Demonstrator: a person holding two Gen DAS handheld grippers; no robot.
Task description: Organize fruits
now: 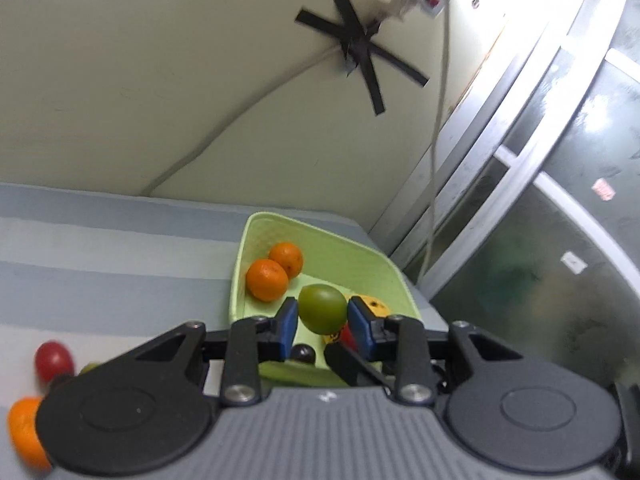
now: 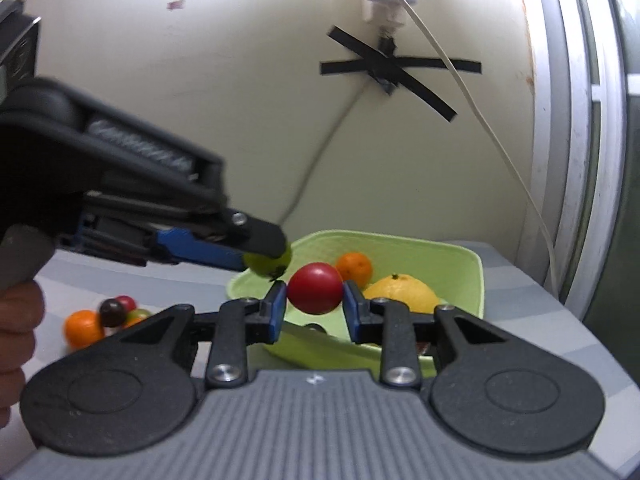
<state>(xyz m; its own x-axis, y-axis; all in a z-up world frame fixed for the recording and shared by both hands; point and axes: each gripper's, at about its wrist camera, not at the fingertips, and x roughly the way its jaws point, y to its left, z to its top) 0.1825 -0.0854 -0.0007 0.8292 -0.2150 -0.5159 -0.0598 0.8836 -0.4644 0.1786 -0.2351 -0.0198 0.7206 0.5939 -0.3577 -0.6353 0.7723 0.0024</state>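
I have both grippers loaded above the basket [image 1: 240, 280]. My left gripper [image 1: 323, 316] pinches one green fruit [image 1: 323, 309], smooth, round and unmarked, held over the basket's middle. My right gripper [image 2: 314, 300] clamps one red fruit [image 2: 315, 289], glossy and round, above the near rim of the same light green basket [image 2: 476, 280].

Counting inside the basket from the left wrist view: two oranges [image 1: 267, 280] touching each other near the left wall, one yellow fruit [image 1: 374, 305] partly hidden behind my right-hand pad, and one small dark fruit [image 1: 303, 354] low under the fingers. The right wrist view shows that yellow fruit [image 2: 402, 295] as large, with a dark stem spot on top.

Loose on the striped grey cloth [image 1: 100, 248], well left of the basket, I count one red fruit [image 1: 54, 360] and one orange [image 1: 24, 432] in the left view; the right view adds one dark fruit [image 2: 113, 312] in the same cluster, others there too blurred to count.
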